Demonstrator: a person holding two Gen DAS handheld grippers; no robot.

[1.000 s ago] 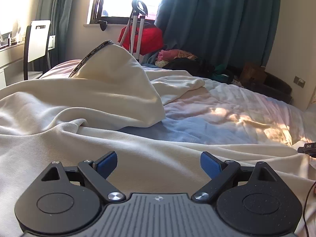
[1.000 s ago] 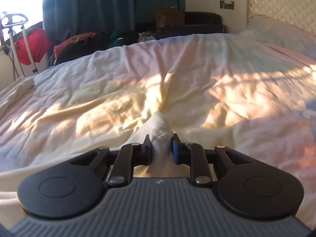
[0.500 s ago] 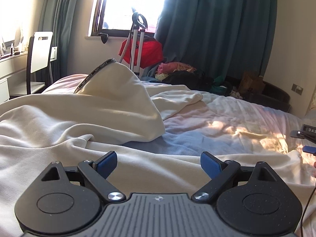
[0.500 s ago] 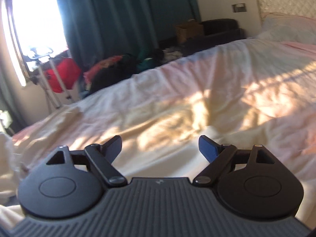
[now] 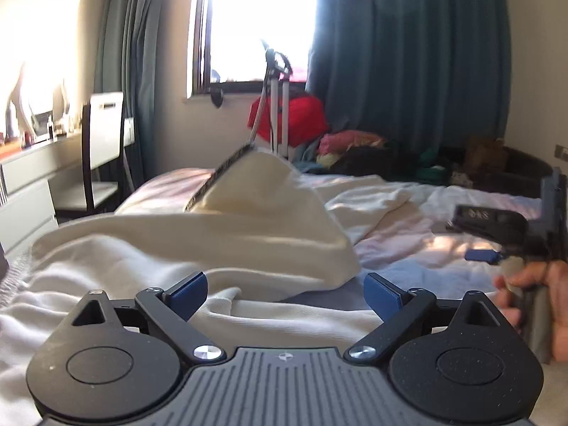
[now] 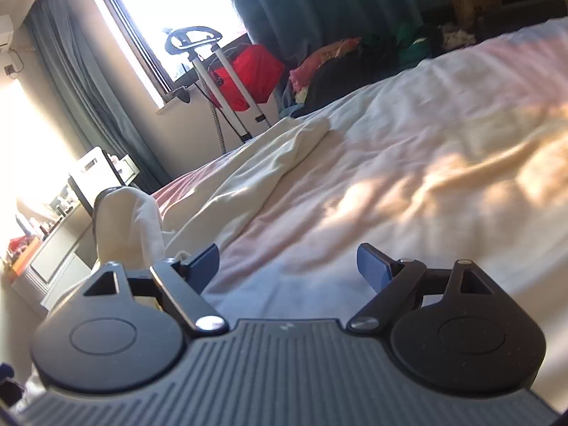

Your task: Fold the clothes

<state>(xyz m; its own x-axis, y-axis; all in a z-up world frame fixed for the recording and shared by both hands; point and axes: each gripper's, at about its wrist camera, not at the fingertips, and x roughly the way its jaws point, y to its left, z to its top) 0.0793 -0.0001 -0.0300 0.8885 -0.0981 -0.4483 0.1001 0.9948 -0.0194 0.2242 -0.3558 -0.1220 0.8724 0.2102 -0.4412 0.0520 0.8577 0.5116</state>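
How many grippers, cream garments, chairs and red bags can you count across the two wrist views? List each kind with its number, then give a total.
Grippers: 2, the left gripper and the right gripper, both open and empty
Cream garment: 1
Chair: 1
Red bag: 1
Total: 5

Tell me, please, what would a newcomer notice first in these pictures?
The cream garment catches the eye: it lies rumpled on the bed, with a dark-trimmed edge peaking near the middle of the left wrist view. Behind it, a red bag stands under the bright window. Both grippers, left and right, are open and empty.
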